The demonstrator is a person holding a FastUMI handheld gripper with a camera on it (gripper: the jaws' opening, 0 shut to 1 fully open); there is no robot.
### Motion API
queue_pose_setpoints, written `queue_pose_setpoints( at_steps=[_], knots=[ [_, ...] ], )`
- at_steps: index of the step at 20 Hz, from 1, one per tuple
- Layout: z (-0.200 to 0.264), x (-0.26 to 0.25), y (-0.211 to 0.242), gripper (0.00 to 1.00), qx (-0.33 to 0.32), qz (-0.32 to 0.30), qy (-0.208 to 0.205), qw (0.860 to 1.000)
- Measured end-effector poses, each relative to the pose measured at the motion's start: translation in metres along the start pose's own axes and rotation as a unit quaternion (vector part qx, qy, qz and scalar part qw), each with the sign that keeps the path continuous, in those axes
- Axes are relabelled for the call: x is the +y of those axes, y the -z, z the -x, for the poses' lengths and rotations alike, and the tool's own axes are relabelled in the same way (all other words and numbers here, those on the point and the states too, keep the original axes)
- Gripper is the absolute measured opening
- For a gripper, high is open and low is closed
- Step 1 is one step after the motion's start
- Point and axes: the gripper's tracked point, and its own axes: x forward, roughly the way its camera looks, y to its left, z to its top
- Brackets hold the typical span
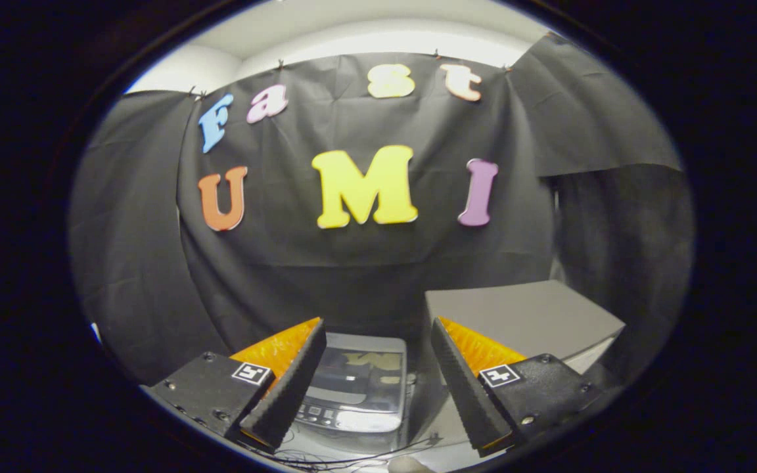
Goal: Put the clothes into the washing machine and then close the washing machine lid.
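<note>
A small grey washing machine [357,387] stands below and beyond my fingers, seen in the gap between them. Its glossy dark lid lies flat and shut, with a row of buttons along the near edge. My gripper [376,341] is held high above it, open, with nothing between the fingers. No clothes are visible.
A grey box-like block [529,315] sits to the right of the machine, behind my right finger. Thin dark cables [352,456] trail across the pale surface in front of the machine. The black cloth wall closes off the back and both sides.
</note>
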Motion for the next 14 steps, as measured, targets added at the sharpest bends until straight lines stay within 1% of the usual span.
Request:
queue_pose_setpoints(
  at_steps=[3, 6, 9, 10, 14],
  knots=[
    [0.038, -0.065, -0.007, 1.0, -0.028, -0.013, 0.026, 0.999],
    [0.069, -0.134, 0.002, 1.0, -0.035, -0.034, 0.051, 0.997],
    [0.1, -0.199, 0.02, 1.0, -0.039, -0.032, 0.076, 0.996],
    [0.11, -0.22, 0.027, 1.0, -0.037, -0.029, 0.082, 0.996],
    [0.141, -0.271, 0.056, 0.99, -0.032, -0.019, 0.085, 0.996]
  ],
)
